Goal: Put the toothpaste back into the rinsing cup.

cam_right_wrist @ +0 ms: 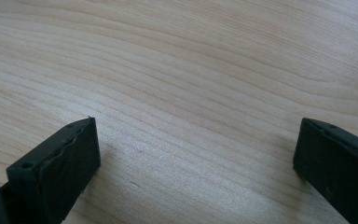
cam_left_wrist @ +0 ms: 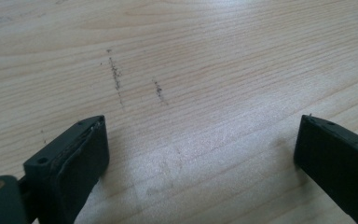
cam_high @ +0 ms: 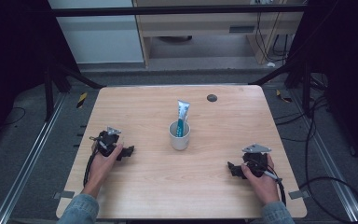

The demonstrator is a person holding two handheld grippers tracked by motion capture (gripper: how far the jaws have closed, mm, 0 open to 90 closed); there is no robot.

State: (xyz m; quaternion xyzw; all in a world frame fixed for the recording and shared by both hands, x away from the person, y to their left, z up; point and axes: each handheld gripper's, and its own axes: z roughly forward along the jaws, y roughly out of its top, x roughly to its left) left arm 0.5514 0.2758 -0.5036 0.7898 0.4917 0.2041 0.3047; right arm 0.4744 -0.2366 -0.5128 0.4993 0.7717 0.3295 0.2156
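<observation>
A white cup (cam_high: 180,136) stands upright near the middle of the wooden table (cam_high: 144,186). A toothpaste tube (cam_high: 182,115) leans inside it, sticking out of the top. My left gripper (cam_high: 129,151) rests on the table to the cup's left, held by a hand, its tips aimed toward the cup. In the left gripper view the jaws of the left gripper (cam_left_wrist: 200,140) stand wide apart over bare wood. My right gripper (cam_high: 232,169) lies at the front right, tips pointing left. The right gripper (cam_right_wrist: 196,144) is open too, nothing between its jaws.
A small dark round disc (cam_high: 211,98) is set into the table near its far edge. Faint dark scuff marks (cam_left_wrist: 116,79) streak the wood ahead of the left gripper. Cables (cam_high: 317,182) trail on the floor at the right. Metal rails run beside the table.
</observation>
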